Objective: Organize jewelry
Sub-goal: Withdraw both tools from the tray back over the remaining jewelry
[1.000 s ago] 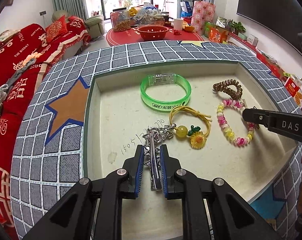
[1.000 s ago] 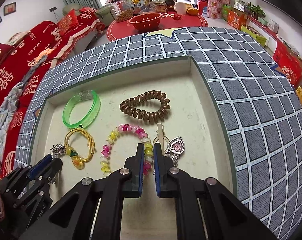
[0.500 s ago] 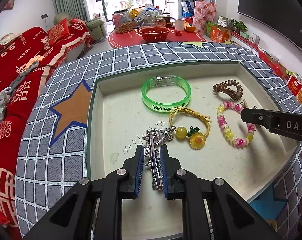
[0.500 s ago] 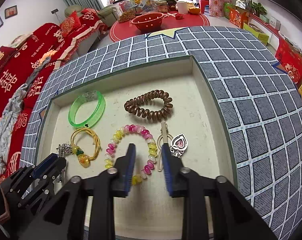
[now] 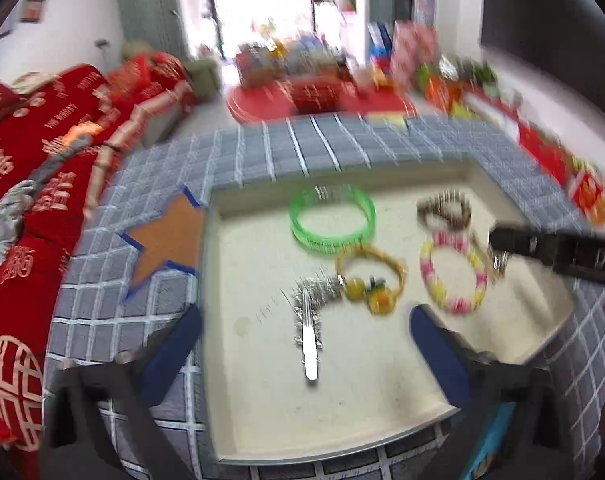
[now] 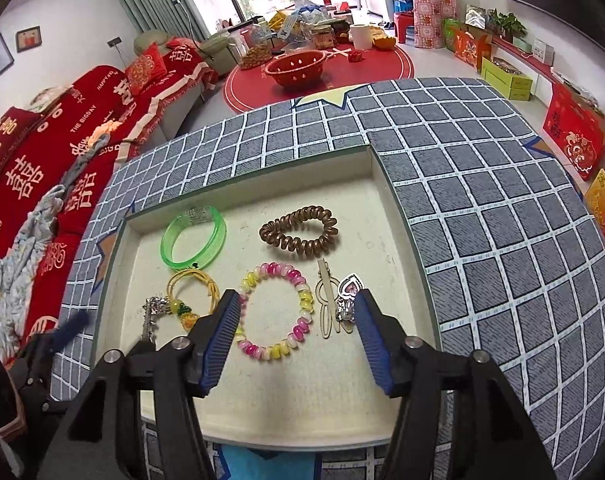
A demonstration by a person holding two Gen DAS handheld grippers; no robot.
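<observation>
A cream tray [image 6: 302,396] sunk in a grey checked top holds the jewelry. My right gripper [image 6: 296,306] hangs over the pink and yellow bead bracelet [image 6: 262,351]; its jaws are opening and the pads touch nothing. A beige clip [image 6: 325,308] with a heart pendant [image 6: 349,288] lies by its right finger. In the blurred left wrist view, my left gripper [image 5: 304,344] is opening wide. The silver hair clip [image 5: 308,336] lies free on the tray [image 5: 262,400] between its fingers.
A green bangle [image 6: 219,236] and a brown spiral hair tie [image 6: 302,246] lie at the tray's far side. A yellow cord bracelet with a flower [image 6: 187,318] sits beside the silver clip. A red sofa [image 6: 30,152] is on the left, a red round table [image 6: 382,68] beyond.
Both grippers have let go and risen. The left one released the silver hair clip onto the tray and spread wide; the right one opened from around the bead bracelet.
</observation>
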